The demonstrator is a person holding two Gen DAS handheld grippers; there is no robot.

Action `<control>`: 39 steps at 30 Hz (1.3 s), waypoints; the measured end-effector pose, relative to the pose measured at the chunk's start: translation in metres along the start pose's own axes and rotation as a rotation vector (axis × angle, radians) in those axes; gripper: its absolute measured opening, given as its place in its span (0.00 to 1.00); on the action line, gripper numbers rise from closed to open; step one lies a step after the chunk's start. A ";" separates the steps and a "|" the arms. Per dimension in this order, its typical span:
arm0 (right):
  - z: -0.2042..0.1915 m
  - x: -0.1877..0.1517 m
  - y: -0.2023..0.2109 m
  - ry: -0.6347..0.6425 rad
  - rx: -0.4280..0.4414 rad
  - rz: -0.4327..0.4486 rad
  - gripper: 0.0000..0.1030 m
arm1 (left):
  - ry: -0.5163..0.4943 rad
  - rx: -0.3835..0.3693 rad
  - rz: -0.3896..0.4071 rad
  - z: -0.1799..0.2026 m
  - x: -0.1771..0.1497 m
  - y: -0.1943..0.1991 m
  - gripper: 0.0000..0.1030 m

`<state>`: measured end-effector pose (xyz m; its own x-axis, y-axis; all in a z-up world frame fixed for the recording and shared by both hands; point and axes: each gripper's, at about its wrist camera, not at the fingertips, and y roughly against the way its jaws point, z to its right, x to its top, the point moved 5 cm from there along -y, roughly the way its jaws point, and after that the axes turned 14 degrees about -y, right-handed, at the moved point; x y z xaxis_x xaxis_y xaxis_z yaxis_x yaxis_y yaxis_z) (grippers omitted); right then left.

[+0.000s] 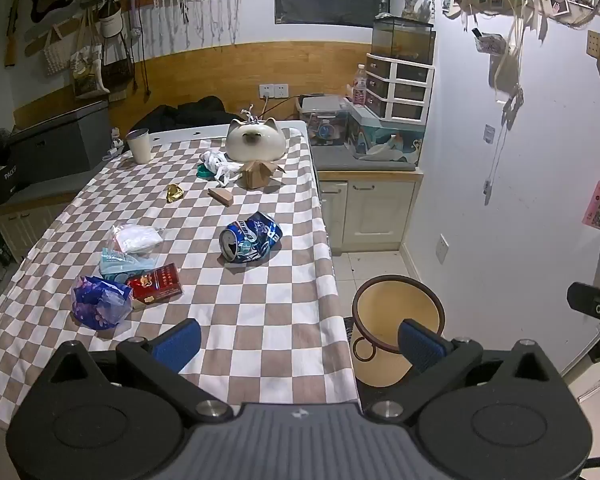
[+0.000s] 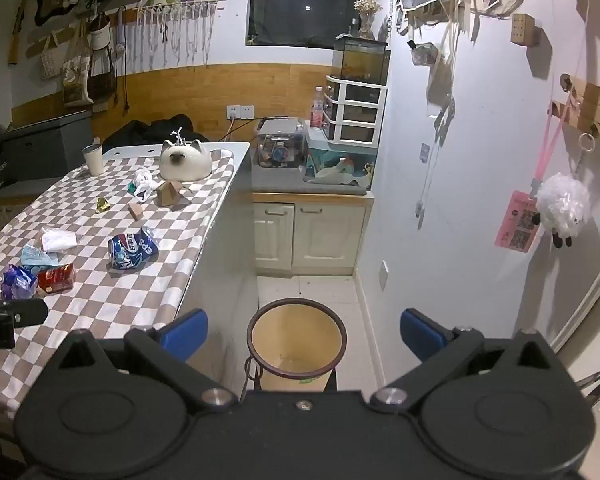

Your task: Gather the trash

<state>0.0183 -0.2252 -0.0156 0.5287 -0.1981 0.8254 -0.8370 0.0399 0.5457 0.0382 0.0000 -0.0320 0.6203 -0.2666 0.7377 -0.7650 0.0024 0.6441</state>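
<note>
1. Left gripper (image 1: 298, 344): jaws spread wide, nothing btwn the blue pads (image 1: 178, 344). It hangs over the near edge of the checkered tablecloth (image 1: 260, 320).
2. Right gripper (image 2: 304, 334): also spread wide, empty. It hangs off the table's side, above the floor.
3. Crushed blue can (image 1: 250, 240): lies on its side on the cloth, well ahead of the left fingers, about on the line btwn them, closer to the left pad's side.
4. Red cigarette pack (image 1: 156, 282): ahead and left of the left finger, near it, touching the purple wrapper (image 1: 98, 300) on its left.
5. Clear bag w/ white tissue (image 1: 136, 240) and a pale blue packet (image 1: 118, 264): just beyond the red pack, left of the can.
6. Further ahead: gold foil scrap (image 1: 175, 192), small brown block (image 1: 221, 196), torn cardboard box (image 1: 258, 174), crumpled white plastic (image 1: 218, 164).
7. Far end of table: cat-shaped ceramic piece (image 1: 256, 142) and a cup (image 1: 139, 146).
8. Bin (image 2: 296, 338): on the floor beside the table, open top straight btwn the right fingers, just ahead. In the left view it sits by the right pad, partly behind it.
</note>
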 end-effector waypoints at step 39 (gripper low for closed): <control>0.002 0.002 0.000 -0.004 0.001 -0.003 1.00 | -0.001 0.002 -0.001 0.000 0.000 0.000 1.00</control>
<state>0.0192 -0.2275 -0.0149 0.5307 -0.2019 0.8232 -0.8356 0.0382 0.5481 0.0385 -0.0001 -0.0322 0.6205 -0.2674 0.7372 -0.7650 0.0000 0.6440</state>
